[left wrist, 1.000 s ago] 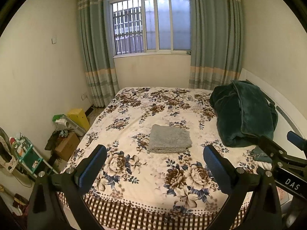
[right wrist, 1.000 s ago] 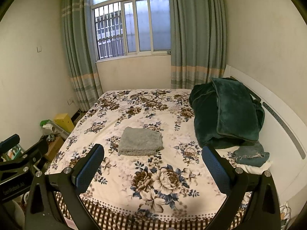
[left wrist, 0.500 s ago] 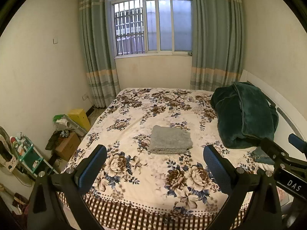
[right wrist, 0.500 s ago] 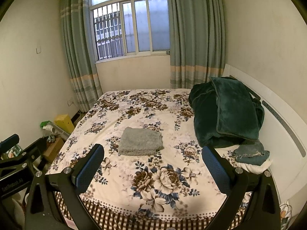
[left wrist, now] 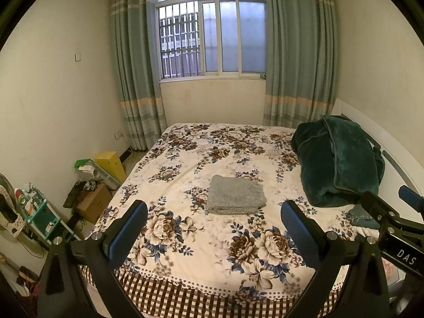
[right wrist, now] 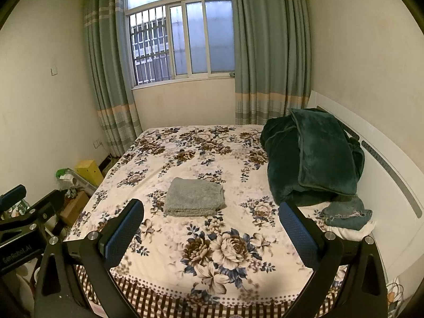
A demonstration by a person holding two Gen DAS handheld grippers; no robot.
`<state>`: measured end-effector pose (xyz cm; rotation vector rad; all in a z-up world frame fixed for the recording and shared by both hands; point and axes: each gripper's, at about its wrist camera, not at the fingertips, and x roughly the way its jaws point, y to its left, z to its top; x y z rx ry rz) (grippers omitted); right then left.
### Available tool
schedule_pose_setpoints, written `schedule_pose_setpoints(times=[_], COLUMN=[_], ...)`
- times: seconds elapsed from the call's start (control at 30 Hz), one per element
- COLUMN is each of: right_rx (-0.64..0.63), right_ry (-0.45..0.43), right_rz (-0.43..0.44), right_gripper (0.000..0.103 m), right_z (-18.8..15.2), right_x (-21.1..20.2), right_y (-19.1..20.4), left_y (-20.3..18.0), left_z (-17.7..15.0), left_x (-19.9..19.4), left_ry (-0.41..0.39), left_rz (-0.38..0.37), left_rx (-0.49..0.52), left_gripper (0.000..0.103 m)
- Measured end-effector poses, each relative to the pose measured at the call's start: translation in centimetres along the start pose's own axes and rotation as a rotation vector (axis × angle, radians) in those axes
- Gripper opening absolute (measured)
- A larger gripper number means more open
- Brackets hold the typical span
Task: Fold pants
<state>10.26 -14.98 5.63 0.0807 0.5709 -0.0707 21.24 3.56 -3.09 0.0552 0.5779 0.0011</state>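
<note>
Fingers [left wrist: 132, 228] spread, empty; pants [left wrist: 235, 195] folded.

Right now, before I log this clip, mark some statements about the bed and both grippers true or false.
1. The grey folded pants lie on the floral bedspread, apart from both grippers. True.
2. The left gripper is shut on the pants. False: its jaws stand wide apart, holding nothing.
3. The dark green blanket is heaped on the bed by the white headboard. True.
4. The right gripper holds the blanket. False: it is open and empty, short of the bed.
5. A yellow box sits on the bed. False: it stands on the floor beside the bed.
</note>
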Motion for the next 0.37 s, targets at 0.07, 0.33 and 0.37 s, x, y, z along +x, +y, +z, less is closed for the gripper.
schedule_pose_setpoints(times=[0.07, 0.33, 0.37], right_rx=[0.002, 0.002, 0.002], right_ry=[-0.001, 0.001, 0.001], right_rz=[0.0, -0.001, -0.001], right_gripper=[0.103, 0.103, 0.103], right_z=[-0.03, -0.2, -0.2], right_x=[-0.02, -0.03, -0.03], right_y=[0.06, -0.04, -0.04], left_y=[0.02, 0.13, 0.07], left_z=[-0.01, 0.18, 0.15], left_x=[-0.06, -0.25, -0.19], left_ry=[-0.001, -0.005, -0.004], left_rz=[0.001, 0.002, -0.001], left_rx=[0.002, -0.002, -0.002], left_gripper=[0.103, 0.103, 0.103])
